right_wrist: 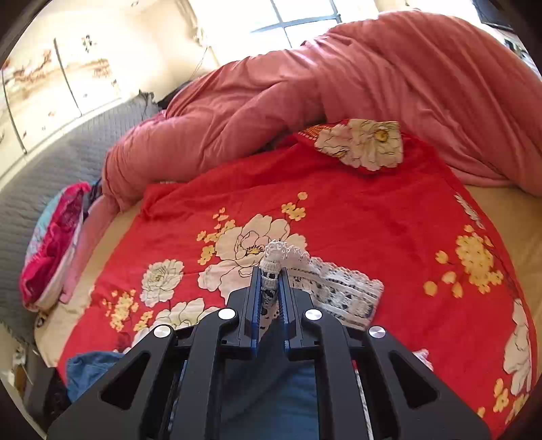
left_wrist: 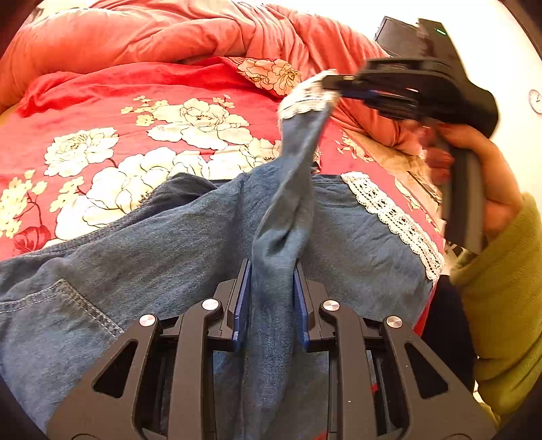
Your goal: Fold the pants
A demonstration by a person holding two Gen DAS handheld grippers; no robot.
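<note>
Home bedroom: bed (right_wrist: pixel 501 203), quilt (right_wrist: pixel 372 74), wardrobe (right_wrist: pixel 67 81).

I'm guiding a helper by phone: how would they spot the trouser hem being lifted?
On the red flowered blanket lie blue denim pants. One leg rises to the right gripper, shut on its white lace hem; the other lace hem lies flat.

Bright daylight from blown-out window (right_wrist: pixel 298 20), fisheye-curved edges, motion-blurred right gripper (left_wrist: pixel 333 79)

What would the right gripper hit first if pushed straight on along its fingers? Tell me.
Probably the red floral blanket: the right gripper, shut on the lace hem, points down at it.
</note>
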